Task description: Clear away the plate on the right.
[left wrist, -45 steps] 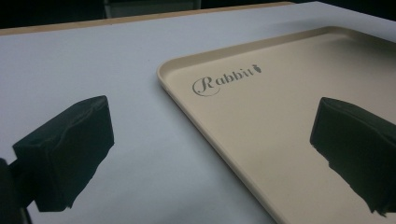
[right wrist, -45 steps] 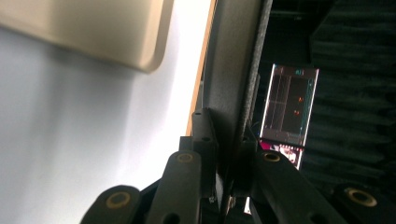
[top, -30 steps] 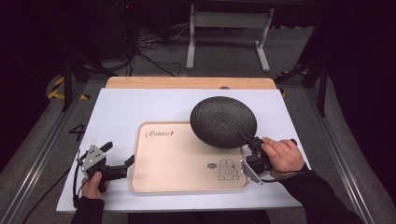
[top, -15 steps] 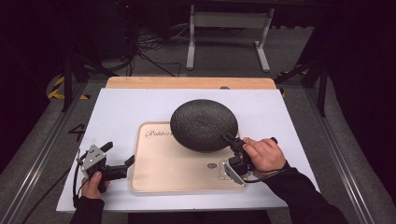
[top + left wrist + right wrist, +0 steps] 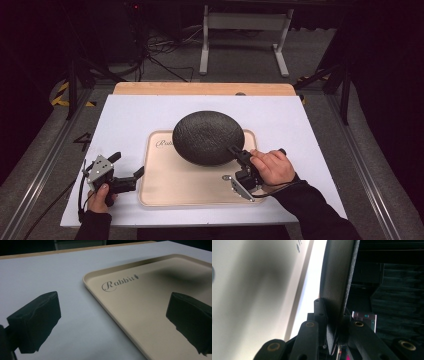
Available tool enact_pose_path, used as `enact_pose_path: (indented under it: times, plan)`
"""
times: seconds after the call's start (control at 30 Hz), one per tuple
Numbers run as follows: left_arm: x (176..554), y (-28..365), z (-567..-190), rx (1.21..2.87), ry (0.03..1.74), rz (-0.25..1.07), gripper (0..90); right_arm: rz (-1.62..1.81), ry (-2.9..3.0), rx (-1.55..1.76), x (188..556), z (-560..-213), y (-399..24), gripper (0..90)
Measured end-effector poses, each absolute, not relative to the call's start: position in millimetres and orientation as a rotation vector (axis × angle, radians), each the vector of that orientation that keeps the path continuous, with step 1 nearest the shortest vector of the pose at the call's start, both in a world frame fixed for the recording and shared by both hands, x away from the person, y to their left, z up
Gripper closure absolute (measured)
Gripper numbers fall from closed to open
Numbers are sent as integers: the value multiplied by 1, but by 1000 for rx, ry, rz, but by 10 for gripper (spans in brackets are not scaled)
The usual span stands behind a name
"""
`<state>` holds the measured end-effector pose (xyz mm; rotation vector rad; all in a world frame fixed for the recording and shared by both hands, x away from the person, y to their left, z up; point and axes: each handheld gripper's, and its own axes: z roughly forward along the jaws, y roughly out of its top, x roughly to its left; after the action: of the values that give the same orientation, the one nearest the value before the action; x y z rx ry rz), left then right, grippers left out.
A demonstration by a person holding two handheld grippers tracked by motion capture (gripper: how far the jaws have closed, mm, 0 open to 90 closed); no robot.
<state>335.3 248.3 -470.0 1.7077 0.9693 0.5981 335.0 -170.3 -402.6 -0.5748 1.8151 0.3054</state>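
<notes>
A table (image 5: 150,115) with a white top is seen from above; a strip of bare wood (image 5: 200,88) is exposed along its far edge. A beige tray (image 5: 190,185) is laid flat on the white surface, slightly toward the near side and close to the middle, with white margin left around it on all sides. The word "Rabbit" (image 5: 117,283) is printed in grey script at the tray's far left corner. The tray's rim (image 5: 86,281) is raised and rounded.
</notes>
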Motion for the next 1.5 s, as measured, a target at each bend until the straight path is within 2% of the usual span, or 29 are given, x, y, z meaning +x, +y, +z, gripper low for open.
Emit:
enact_pose_path:
  times: [0.63, 1.5]
  plan:
    - [335, 248, -470, 1706, 970, 594, 5, 315, 1865, -616, 332, -435, -158, 826]
    - [335, 248, -470, 1711, 967, 596, 5, 316, 1910, -644, 332, -455, -154, 809]
